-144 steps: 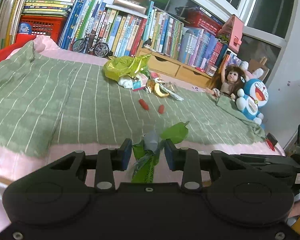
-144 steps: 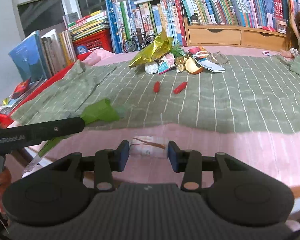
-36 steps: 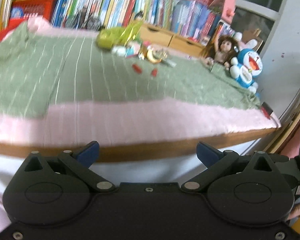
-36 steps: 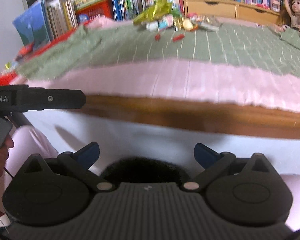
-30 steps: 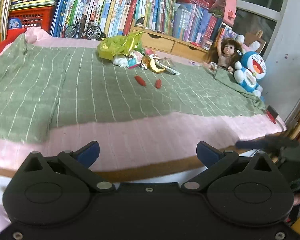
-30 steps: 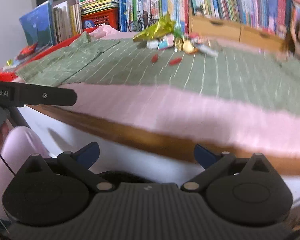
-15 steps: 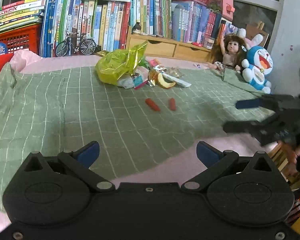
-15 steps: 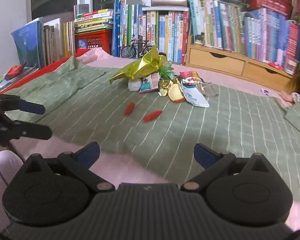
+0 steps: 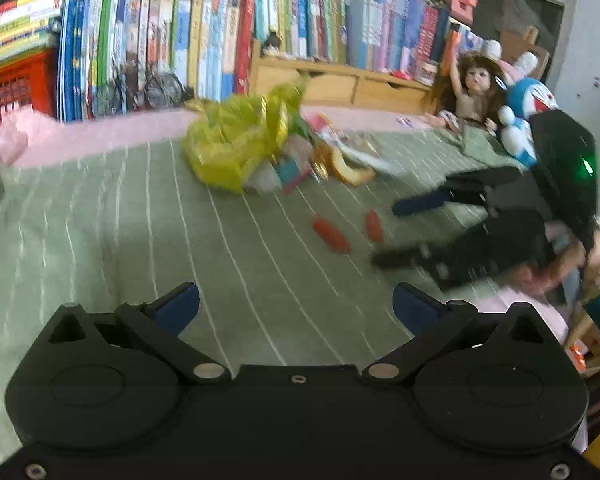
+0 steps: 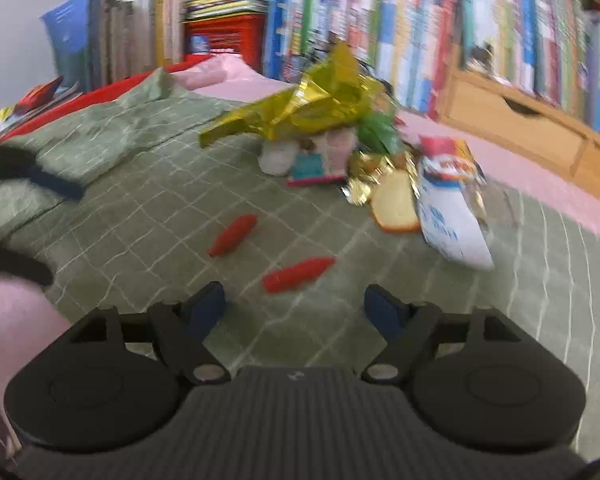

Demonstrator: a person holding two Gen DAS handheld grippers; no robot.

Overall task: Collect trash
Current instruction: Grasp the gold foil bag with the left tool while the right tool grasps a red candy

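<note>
Right wrist view: the right gripper (image 10: 295,307), jaws just closing yet still apart and empty, hovers just short of a smooth red oblong wrapper (image 10: 298,275) on the grid-lined green cloth (image 10: 540,280). The left gripper (image 9: 296,307) gapes wide, empty. Crinkled gold foil bag (image 10: 312,104) lies beyond.

green blanket (image 10: 148,216): matt woven cloth with thin pale grid lines
gold wrapper (image 10: 324,100): crinkled glossy foil, at 12 o'clock in the right wrist view
red pieces (image 10: 298,274): smooth, slightly shiny
snack packet (image 10: 452,208): glossy printed film
drawer unit (image 10: 516,124): pale matt wood
right gripper (image 10: 296,304): matt black plastic, ribbed housing
books (image 9: 204,40): glossy paper spines
</note>
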